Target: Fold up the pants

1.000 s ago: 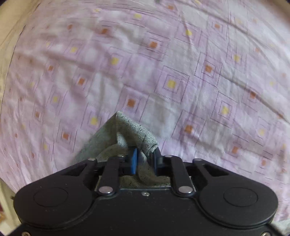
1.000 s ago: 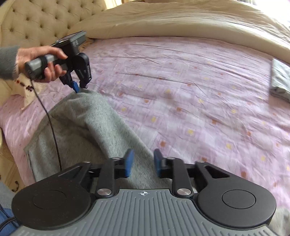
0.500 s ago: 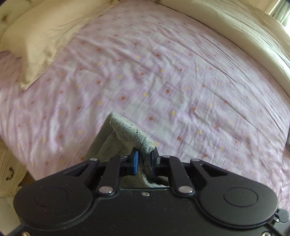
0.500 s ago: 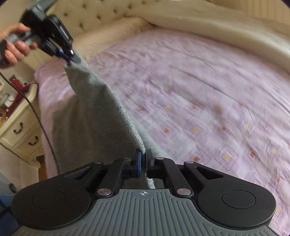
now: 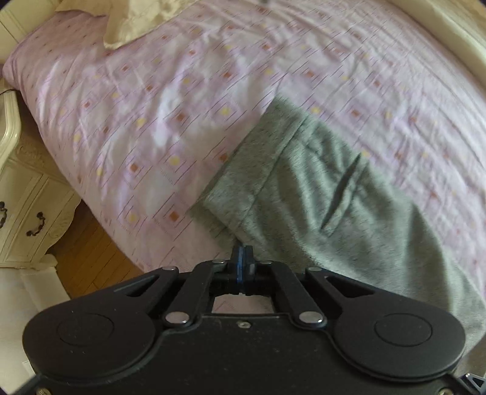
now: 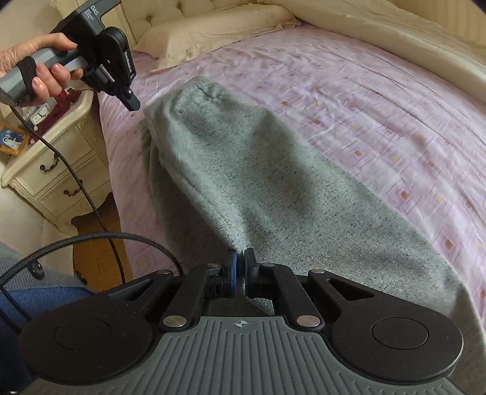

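The grey knit pants lie lengthwise across the near part of the lilac patterned bedspread, whose flat cloth beyond and to the right offers open passage. A cream pillow and a rolled beige duvet bound the far side. Left of the bed stands a cream carved nightstand, a black cable hanging before it
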`<move>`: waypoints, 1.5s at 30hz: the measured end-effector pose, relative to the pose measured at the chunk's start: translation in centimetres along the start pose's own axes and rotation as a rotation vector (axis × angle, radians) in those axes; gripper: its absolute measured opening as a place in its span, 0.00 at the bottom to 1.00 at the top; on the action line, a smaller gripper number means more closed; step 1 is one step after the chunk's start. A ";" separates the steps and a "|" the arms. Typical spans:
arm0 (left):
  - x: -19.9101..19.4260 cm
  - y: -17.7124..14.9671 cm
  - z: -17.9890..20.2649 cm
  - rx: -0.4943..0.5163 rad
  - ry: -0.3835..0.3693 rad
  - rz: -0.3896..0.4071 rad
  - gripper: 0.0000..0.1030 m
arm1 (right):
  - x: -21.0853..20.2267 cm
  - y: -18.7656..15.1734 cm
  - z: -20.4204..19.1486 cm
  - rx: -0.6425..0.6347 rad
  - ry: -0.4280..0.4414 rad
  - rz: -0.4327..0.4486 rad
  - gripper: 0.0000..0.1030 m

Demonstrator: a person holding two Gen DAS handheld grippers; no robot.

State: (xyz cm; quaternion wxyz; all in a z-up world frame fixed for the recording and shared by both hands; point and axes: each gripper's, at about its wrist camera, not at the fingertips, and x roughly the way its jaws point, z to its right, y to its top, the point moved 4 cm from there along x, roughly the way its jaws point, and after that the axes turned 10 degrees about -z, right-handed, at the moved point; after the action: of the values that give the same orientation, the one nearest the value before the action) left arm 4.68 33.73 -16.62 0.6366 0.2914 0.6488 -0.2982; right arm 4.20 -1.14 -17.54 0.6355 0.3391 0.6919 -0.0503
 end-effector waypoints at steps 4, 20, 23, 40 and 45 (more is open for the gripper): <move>1.1 0.3 -0.8 0.018 0.024 -0.010 0.00 | 0.8 0.0 -1.0 -0.010 -0.037 -0.023 0.05; 2.2 -5.4 6.6 0.196 -0.325 -0.177 0.63 | 1.5 0.2 -2.1 0.069 -0.158 -0.053 0.05; 3.6 -6.1 8.4 0.211 -0.343 -0.253 0.63 | 1.5 0.3 -2.2 0.062 -0.172 -0.052 0.05; 0.0 -7.8 8.9 0.291 -0.227 -0.150 0.17 | -0.6 -0.3 -5.2 0.019 -0.150 0.007 0.05; 6.4 -8.0 9.0 0.299 -0.129 -0.266 0.25 | 4.9 -1.4 -5.5 0.024 -0.160 -0.148 0.06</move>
State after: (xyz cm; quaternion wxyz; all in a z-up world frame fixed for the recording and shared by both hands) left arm 4.30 21.68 -22.96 0.5815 0.2747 0.5878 -0.4908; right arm -0.98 2.53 -21.49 0.6790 0.2898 0.6615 -0.1322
